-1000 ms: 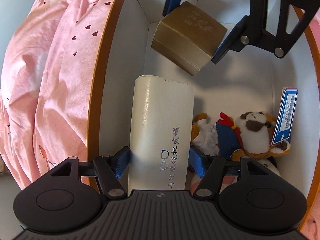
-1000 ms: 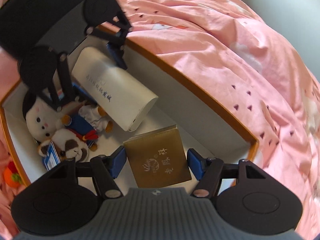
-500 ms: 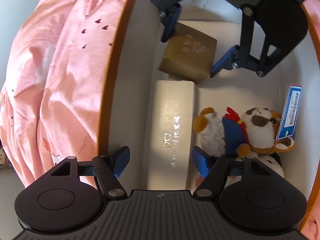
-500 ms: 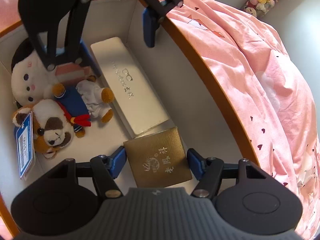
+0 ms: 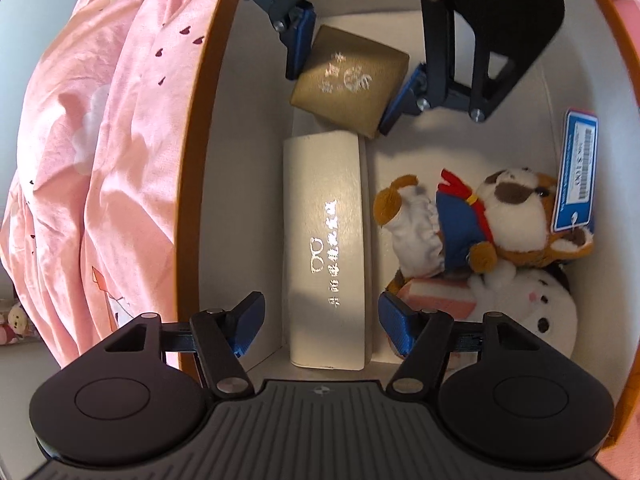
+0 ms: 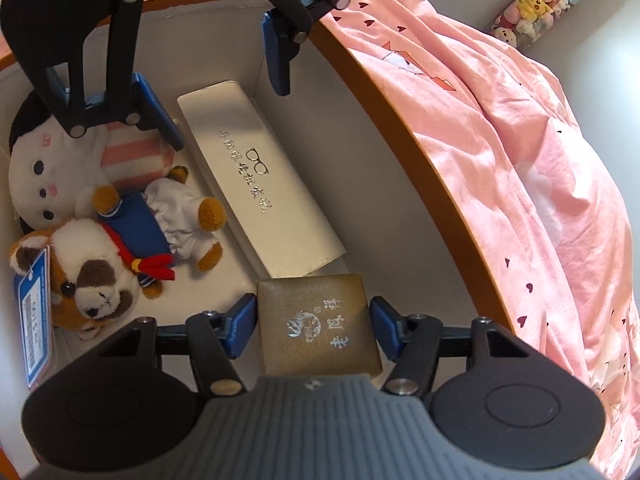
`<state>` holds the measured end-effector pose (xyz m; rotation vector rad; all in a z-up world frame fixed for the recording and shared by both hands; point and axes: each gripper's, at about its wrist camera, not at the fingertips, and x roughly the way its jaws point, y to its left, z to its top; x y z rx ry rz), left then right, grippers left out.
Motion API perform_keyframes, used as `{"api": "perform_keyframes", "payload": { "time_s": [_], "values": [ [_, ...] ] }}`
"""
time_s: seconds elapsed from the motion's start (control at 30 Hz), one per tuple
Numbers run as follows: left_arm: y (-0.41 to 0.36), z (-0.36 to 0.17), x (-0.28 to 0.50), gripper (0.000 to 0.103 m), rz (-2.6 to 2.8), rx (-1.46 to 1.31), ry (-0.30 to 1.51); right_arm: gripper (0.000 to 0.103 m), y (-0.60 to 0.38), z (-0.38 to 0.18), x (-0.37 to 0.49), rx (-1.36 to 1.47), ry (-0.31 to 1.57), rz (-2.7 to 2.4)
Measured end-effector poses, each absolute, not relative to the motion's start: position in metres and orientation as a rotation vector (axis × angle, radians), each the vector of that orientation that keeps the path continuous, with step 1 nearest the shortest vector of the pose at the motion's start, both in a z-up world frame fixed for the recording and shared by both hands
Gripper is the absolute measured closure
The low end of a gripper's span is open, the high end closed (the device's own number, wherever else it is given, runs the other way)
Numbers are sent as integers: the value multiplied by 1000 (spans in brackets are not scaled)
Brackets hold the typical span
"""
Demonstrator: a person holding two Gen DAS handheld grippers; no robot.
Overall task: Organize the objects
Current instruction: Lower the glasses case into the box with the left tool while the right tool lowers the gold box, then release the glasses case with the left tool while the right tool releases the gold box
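Gold box (image 6: 318, 326), square with a matte woven-look lid and silver lettering, is sitting gripped between the right gripper (image 6: 312, 330) pads, low inside an orange-rimmed white bin (image 6: 404, 128). Just beyond it, a long cream glasses case (image 5: 326, 248) is lying flat between the left gripper (image 5: 320, 318) pads, which are standing clear after just closing slightly. Plush dog (image 5: 480, 224) and white plush (image 5: 532, 308) are resting alongside. Wrinkled pink bedding (image 6: 520, 128) is surrounding the bin.
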<state>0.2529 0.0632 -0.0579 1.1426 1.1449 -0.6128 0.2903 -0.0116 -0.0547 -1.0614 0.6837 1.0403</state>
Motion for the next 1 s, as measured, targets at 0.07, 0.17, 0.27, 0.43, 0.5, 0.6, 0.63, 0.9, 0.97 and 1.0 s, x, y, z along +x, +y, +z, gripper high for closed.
{"api": "perform_keyframes", "payload": {
  "time_s": [0.07, 0.17, 0.27, 0.43, 0.5, 0.6, 0.63, 0.9, 0.97, 1.0],
  "values": [
    [61, -62, 251, 26, -606, 1181, 1145, 40, -16, -54, 293, -1057, 689, 1054],
    [58, -69, 249, 26, -585, 1250, 1136, 40, -20, -53, 298, -1049, 716, 1052],
    [57, -69, 251, 27, -561, 1268, 1131, 40, -17, -56, 295, -1075, 696, 1022],
    [55, -64, 255, 32, -535, 1280, 1127, 24, -20, -48, 293, -1077, 715, 983],
    [54, -60, 256, 32, -529, 1272, 1129, 22, -23, -47, 296, -1067, 764, 957],
    [52, -55, 260, 33, -516, 1249, 1140, 22, -27, -47, 299, -1055, 848, 891],
    [52, -54, 261, 33, -515, 1246, 1140, 22, -29, -47, 301, -1037, 876, 879],
    [48, -35, 272, 40, -513, 1181, 1161, 63, -41, -47, 304, -942, 977, 902],
    [47, -31, 275, 40, -514, 1172, 1160, 74, -42, -45, 300, -957, 935, 926],
    [48, -28, 276, 41, -513, 1166, 1160, 75, -42, -45, 298, -972, 912, 937]
  ]
}}
